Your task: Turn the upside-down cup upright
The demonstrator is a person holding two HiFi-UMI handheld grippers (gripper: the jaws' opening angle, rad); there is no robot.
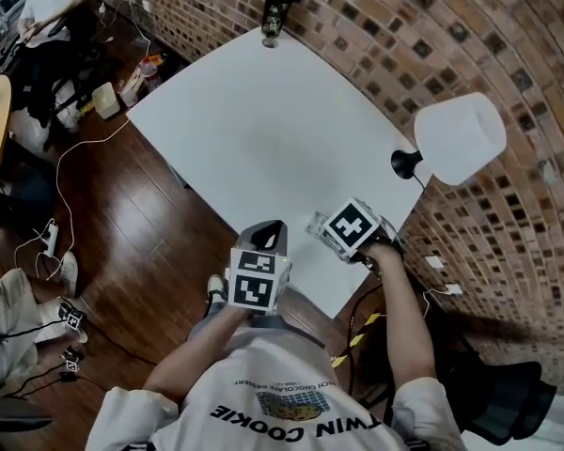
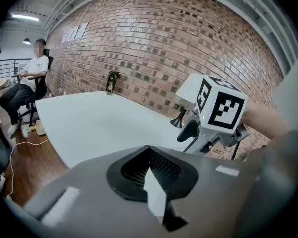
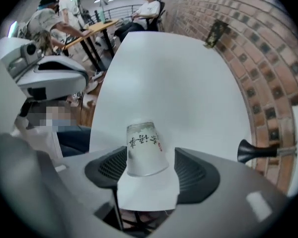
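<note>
Fingers (image 3: 196, 172) of right gripper (image 3: 149, 158) flank upside-down cup (image 3: 144, 142).

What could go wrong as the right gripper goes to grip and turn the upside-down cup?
1. The cup stands close to the near edge of the table. A nudge from the open right gripper could knock it to the floor.
2. The cup is tapered and looks smooth, so it may slip out mid-turn.
3. The lamp stands just to the right. A wide swing might hit it.
</note>
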